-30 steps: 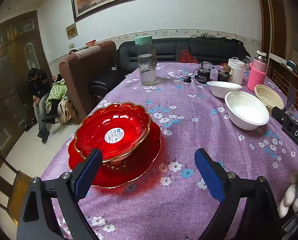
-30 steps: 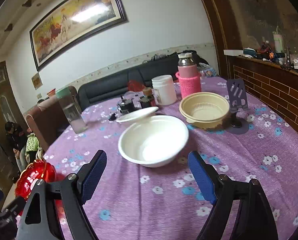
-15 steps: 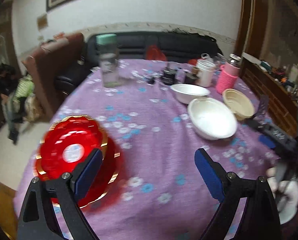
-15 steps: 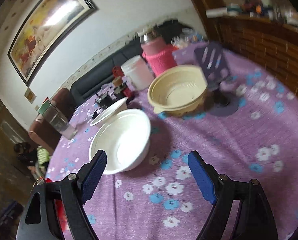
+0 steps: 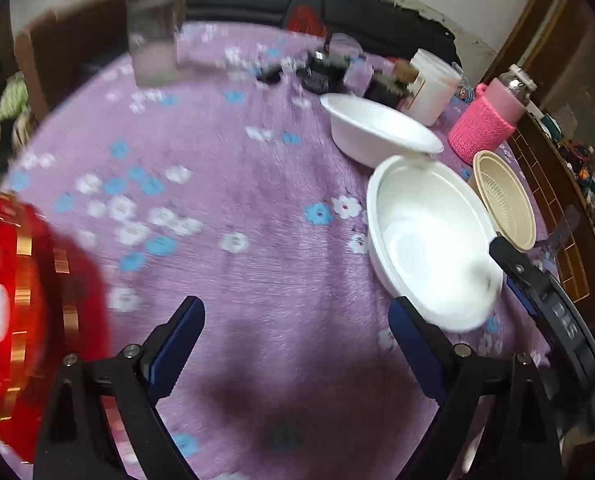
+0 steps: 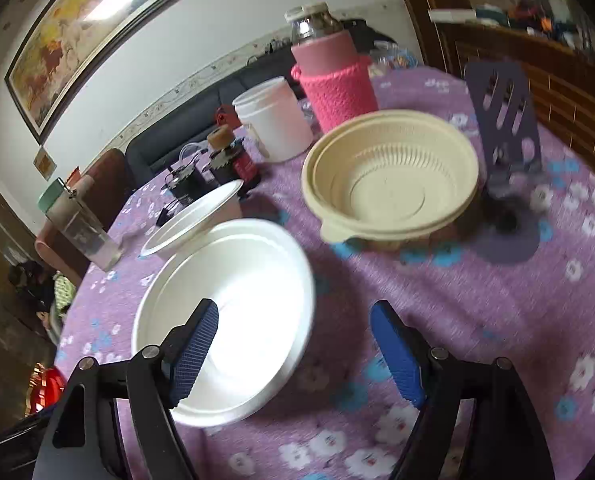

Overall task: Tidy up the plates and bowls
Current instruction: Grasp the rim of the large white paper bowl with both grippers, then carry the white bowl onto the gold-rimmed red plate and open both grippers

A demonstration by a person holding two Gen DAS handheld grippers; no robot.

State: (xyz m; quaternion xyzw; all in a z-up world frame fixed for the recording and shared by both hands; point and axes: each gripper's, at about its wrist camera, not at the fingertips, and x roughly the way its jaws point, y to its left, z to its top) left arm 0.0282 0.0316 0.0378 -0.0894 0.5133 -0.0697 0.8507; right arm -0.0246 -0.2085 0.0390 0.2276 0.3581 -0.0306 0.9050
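Fingers (image 6: pixel 195 344) of the right gripper (image 6: pixel 293 350) are closing around the near rim of the large white bowl (image 6: pixel 233 280), 1 pad inside and 1 outside, not yet pressing. Just behind it sits a smaller white bowl (image 6: pixel 195 216); a beige bowl (image 6: pixel 389 176) lies to the right. Wide open and empty, the left gripper (image 5: pixel 297 344) hangs farther off, the same large bowl to its right and red plates (image 5: pixel 21 300) at its left. All rest on a purple flowered tablecloth (image 6: pixel 477 300), with a sofa (image 6: pixel 185 128) and framed painting (image 6: pixel 89 32) beyond.

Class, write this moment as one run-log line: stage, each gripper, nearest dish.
stage: approach | left gripper: open, empty | right gripper: closing astride rim of large white bowl | beige bowl: untouched
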